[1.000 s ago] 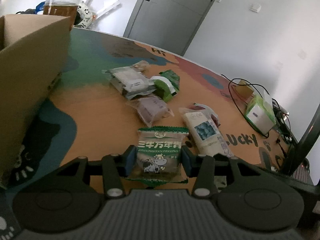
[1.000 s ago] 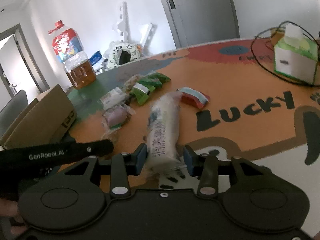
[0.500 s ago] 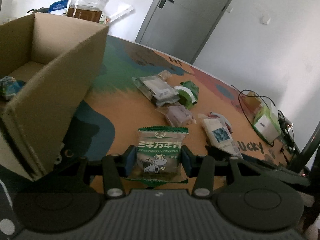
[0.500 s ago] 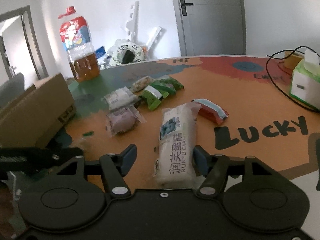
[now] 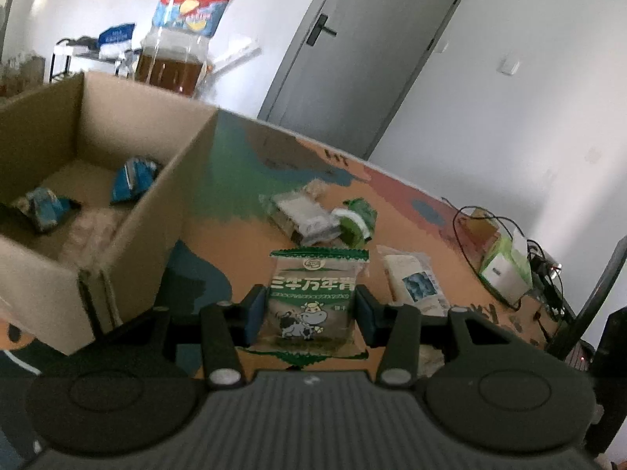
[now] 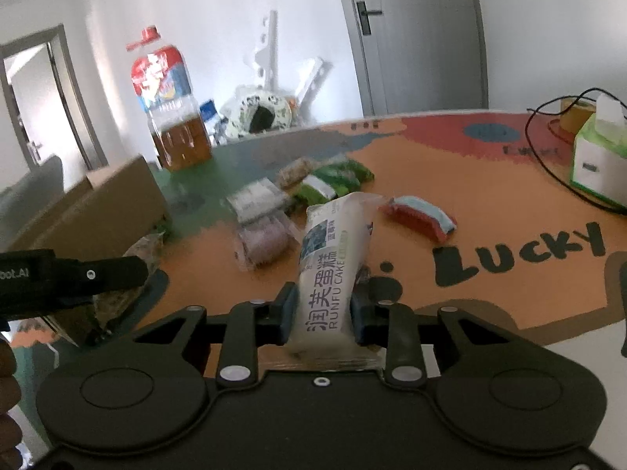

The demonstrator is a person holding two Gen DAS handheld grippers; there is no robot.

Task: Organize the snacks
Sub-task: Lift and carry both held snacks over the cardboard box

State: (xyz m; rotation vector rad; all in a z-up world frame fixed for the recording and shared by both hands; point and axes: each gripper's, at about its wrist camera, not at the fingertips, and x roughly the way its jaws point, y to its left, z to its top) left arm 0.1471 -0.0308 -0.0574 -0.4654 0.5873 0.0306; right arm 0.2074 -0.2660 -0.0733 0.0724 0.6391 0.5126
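My left gripper [image 5: 309,315] is shut on a green and clear snack packet with a cow on it [image 5: 313,301], held above the table just right of the open cardboard box [image 5: 156,211]. The box holds blue packets [image 5: 133,178] and other wrapped snacks. My right gripper [image 6: 321,313] is shut on a long white Runfu cake packet [image 6: 333,258], lifted and tilted off the table. The left gripper's arm [image 6: 70,278] shows at the left of the right wrist view, in front of the box [image 6: 98,211]. Several loose snacks lie mid-table: a purple packet [image 6: 262,239], green packets [image 6: 333,180], a red and blue packet [image 6: 419,217].
A large bottle of brown liquid [image 6: 176,117] stands behind the box. A green and white tissue box [image 6: 599,160] with black cables [image 6: 548,156] sits at the table's right. A grey door [image 5: 360,58] is behind the table.
My left gripper has carried the cow packet left and up, so the box's inside now shows. My right gripper, open around the cake packet half a second ago, has shut on it and lifted it.
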